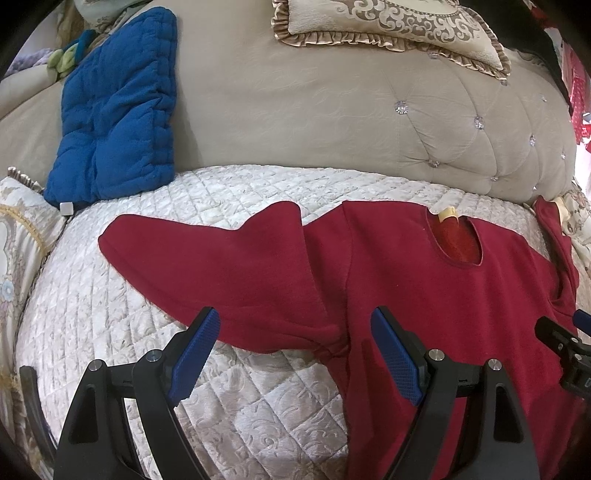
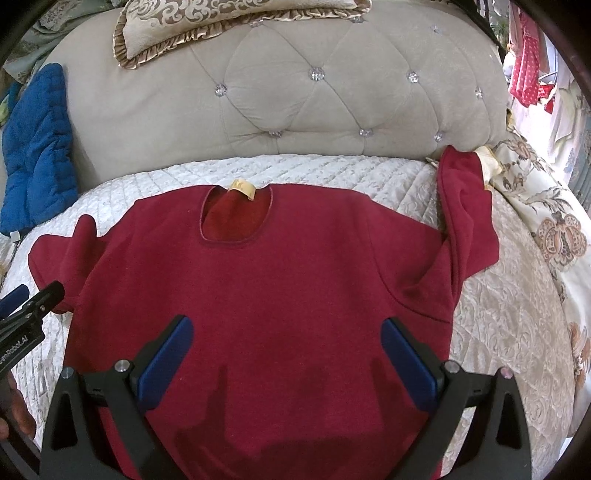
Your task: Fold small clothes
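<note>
Now: red top (image 2: 258,295) flat on bed (image 2: 498,332), unfolded.
Both tongs, left (image 1: 295,354) and right (image 2: 286,354), gape wide, empty; the sleeve (image 1: 207,258) at ten o'clock probably folds inward next.

Both wrist views over red top (image 1: 424,295)

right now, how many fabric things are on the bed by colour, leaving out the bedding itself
red: 1, the dark red long-sleeved top spread flat on the quilt
blue: 1, the blue quilted cushion against the headboard
beige and gold: 1, the frilled patterned pillow on top of the headboard
total: 3
</note>
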Demonstrator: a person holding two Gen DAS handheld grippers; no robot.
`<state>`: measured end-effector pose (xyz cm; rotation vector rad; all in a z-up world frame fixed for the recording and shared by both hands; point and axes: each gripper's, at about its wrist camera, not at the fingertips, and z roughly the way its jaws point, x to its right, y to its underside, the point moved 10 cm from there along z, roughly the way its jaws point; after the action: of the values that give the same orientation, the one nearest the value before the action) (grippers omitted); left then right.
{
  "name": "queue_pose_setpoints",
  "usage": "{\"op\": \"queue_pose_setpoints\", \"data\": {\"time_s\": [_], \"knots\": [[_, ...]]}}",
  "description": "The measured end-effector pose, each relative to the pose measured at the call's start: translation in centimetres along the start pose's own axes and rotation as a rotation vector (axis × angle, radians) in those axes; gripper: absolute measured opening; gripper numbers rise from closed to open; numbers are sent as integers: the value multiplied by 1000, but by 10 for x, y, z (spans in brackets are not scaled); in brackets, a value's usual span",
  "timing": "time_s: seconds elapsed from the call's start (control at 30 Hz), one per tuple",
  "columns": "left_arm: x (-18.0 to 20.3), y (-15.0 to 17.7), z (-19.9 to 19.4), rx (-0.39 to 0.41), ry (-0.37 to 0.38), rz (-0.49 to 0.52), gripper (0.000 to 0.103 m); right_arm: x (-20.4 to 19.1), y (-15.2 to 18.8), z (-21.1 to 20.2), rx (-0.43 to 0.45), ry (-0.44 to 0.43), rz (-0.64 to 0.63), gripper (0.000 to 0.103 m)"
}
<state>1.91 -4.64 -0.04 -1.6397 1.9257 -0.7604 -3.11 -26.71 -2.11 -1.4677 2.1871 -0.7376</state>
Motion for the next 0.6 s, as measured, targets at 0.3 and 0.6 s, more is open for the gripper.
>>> {"op": "queue_pose_setpoints", "data": {"time_s": [0.3, 0.6], "knots": [[-1, -1, 1, -5, -4, -7, 65, -1, 3, 4, -15, 1, -4, 103], [-5, 0, 2, -11, -12, -14, 65, -3, 3, 7, -24, -3, -4, 103]]}}
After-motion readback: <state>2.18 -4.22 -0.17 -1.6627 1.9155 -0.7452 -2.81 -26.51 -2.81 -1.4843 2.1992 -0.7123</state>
